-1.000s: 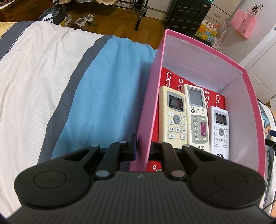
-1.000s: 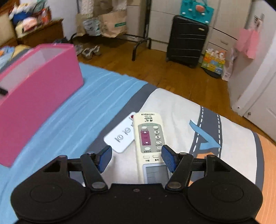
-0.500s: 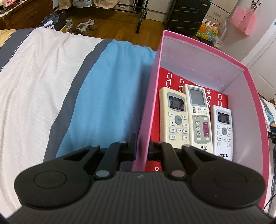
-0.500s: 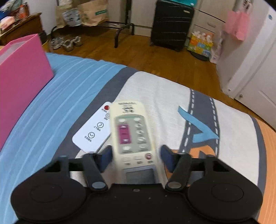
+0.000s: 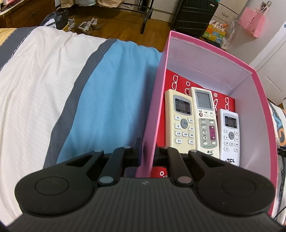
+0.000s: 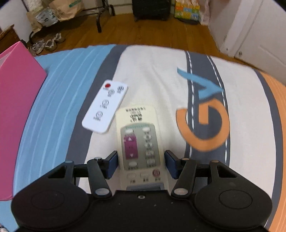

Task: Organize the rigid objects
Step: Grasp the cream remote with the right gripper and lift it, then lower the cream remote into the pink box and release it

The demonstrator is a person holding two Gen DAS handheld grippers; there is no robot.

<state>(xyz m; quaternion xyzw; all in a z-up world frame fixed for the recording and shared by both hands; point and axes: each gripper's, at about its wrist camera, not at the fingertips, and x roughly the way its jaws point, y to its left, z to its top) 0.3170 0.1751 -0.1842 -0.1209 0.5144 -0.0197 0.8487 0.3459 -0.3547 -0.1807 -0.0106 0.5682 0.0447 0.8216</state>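
Observation:
In the left wrist view my left gripper is shut on the near left wall of the pink box, one finger outside and one inside. Three remotes lie side by side in the box: a cream one, a longer one with a purple pad and a white TCL one. In the right wrist view my right gripper points down at the bed. Its blue pads rest against both long sides of a cream remote with a purple pad. A flat white remote lies just left of it.
A red printed card lines the box floor under the remotes. The box stands to the left in the right wrist view. The striped bedspread ends at the wooden floor, where shoes and a black suitcase stand.
My right gripper has rolled and dropped over the cream remote, and its fingers have come in onto the remote's sides. The left gripper still holds the box wall in the same place.

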